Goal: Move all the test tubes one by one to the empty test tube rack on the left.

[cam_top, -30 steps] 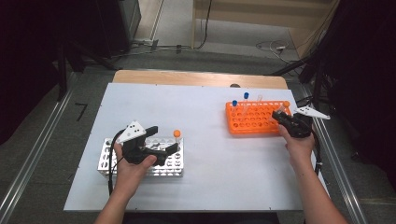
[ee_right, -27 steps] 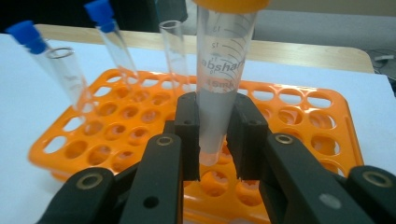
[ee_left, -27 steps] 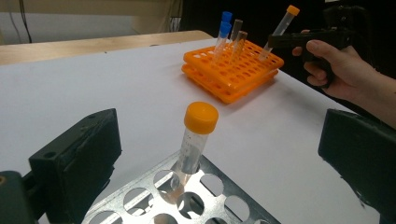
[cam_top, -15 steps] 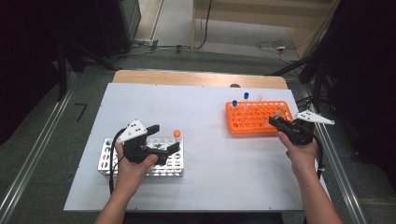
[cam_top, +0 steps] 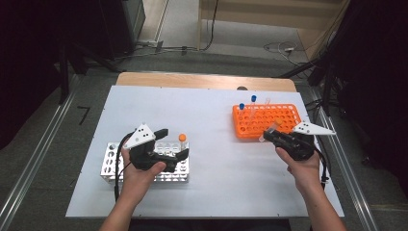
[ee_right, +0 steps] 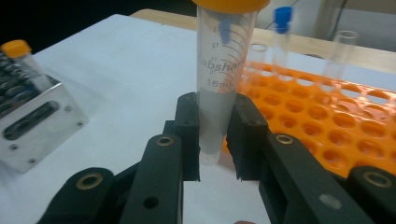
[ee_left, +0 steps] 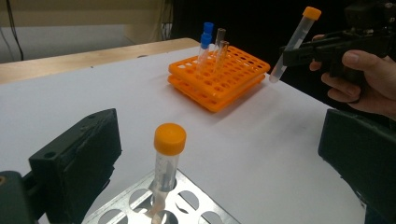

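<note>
Tubes are being moved between two racks, judging by the layout.

High view: white desk [cam_top: 216, 125] with a metal rack [cam_top: 111, 166] at near left and an orange rack [cam_top: 288, 114] at far right, well apart. Right tongs [cam_top: 270, 136] sit just at the near edge of the orange rack, clamped on an orange-capped tube [cam_top: 271, 130] that tilts toward it. Left tongs [cam_top: 173, 144] rest over the metal rack, where a second orange-capped tube [cam_top: 182, 141] stands upright in a hole at the rack's right end. Two blue-capped tubes [cam_top: 253, 101] stand at the far left corner of the orange rack.

Left gripper view: its own jaws stand wide apart on either side of the standing tube [ee_left: 167, 161], touching nothing; likely parked there to steady the rack or await the next tube. Farther off, the other hand [ee_left: 369, 77] holds the carried tube [ee_left: 295, 42] in the air, clear of the orange rack [ee_left: 219, 88], cap up and bottom slanted down.

Right gripper view: jaws pinch the tube [ee_right: 219, 84] low on its body, below the printed scale. Gripping low leaves the capped end free, though the bottom tip barely clears the pads. Orange rack holes [ee_right: 336, 126] lie just beyond, the metal rack [ee_right: 32, 116] off to the left.

Whether the tube is leaving or entering the orange rack I cannot tell.
</note>
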Tool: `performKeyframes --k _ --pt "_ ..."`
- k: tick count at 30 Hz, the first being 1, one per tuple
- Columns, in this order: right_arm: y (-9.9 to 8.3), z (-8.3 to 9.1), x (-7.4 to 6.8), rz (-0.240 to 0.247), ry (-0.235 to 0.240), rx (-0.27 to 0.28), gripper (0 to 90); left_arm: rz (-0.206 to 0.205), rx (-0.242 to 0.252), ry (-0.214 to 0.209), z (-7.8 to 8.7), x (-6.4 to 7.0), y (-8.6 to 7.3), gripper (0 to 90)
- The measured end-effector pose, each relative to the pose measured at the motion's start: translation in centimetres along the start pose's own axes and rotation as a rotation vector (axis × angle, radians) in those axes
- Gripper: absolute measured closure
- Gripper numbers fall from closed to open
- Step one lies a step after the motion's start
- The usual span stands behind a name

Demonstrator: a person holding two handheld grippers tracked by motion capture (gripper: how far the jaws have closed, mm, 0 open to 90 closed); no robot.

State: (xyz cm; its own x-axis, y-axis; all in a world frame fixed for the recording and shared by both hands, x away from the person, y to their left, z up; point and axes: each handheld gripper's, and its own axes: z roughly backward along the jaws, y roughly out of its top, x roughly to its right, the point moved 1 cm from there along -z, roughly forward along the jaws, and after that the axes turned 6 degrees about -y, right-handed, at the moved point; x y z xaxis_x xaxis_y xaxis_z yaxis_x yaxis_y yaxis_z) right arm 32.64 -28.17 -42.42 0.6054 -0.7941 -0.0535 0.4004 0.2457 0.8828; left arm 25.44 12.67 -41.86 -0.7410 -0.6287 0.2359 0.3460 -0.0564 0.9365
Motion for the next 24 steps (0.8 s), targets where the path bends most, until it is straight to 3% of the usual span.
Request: performKeyframes --k 5,9,24 --pt "0.3 -0.6 -1.8 0.034 0.062 -0.015 73.1 -0.013 0.002 -0.006 -0.2 0.3 0.3 0.0" --pt "0.3 -0.8 -2.8 0.056 0.085 -0.022 73.1 -0.015 0.015 -0.017 -0.4 0.4 0.4 0.0" --pt "0.4 -1.6 -6.6 0.118 0.168 -0.035 73.2 -0.032 -0.012 -0.064 -1.8 1.5 0.4 3.0"
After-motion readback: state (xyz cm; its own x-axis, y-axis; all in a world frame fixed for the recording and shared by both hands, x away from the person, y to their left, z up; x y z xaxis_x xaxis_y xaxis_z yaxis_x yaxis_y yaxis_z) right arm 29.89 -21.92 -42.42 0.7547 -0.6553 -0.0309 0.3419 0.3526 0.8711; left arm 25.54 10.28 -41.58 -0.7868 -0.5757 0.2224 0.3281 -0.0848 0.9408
